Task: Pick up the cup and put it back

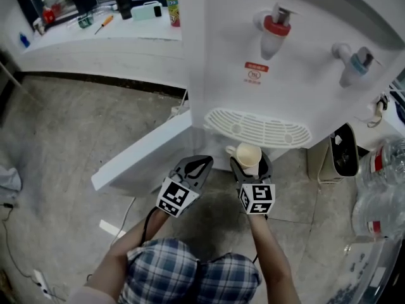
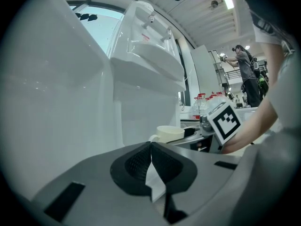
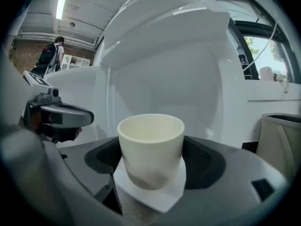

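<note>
A cream cup [image 1: 248,155] stands upright between the jaws of my right gripper [image 1: 250,163], held off the floor just below the water dispenser's white drip tray [image 1: 259,128]. In the right gripper view the cup [image 3: 150,147] fills the gap and both jaws press its sides; the right gripper [image 3: 150,157] is shut on it. My left gripper [image 1: 199,164] hovers just to the cup's left, its jaws together with nothing in them. In the left gripper view the left gripper [image 2: 150,149] is shut, and the cup [image 2: 169,133] shows beyond it, handle toward that camera.
The white water dispenser [image 1: 285,75] has a red tap [image 1: 273,29] and a blue tap [image 1: 354,62] above the tray. A white door panel [image 1: 142,157] juts out at lower left. Large water bottles [image 1: 380,189] stand at the right. A cluttered counter [image 1: 126,21] runs along the back.
</note>
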A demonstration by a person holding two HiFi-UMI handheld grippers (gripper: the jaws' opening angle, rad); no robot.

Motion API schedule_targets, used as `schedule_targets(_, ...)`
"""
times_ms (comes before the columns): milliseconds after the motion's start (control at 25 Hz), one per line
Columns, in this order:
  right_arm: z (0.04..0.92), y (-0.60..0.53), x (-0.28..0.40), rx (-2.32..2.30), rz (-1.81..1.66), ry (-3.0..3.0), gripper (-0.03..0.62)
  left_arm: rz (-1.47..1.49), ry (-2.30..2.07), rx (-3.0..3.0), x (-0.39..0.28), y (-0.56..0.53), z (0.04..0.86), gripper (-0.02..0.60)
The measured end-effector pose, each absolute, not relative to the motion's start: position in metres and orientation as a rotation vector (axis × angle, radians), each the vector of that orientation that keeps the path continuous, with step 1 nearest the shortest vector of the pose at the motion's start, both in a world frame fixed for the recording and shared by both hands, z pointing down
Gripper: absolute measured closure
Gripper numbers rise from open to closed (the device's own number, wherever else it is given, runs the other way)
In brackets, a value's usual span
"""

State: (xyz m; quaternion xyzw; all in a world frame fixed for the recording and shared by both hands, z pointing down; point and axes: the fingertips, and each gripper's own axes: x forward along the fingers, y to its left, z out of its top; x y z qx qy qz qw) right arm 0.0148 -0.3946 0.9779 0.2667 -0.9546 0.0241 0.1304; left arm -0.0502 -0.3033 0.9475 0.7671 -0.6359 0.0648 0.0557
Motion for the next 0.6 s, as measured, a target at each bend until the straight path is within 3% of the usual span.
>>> schedule_targets(600, 1.059, -0.452, -0.034, 0.853, 0.085, -2.588, 0.184, 0.209, -1.886, 2.347, -0.04, -0.3, 0.953, 0.556)
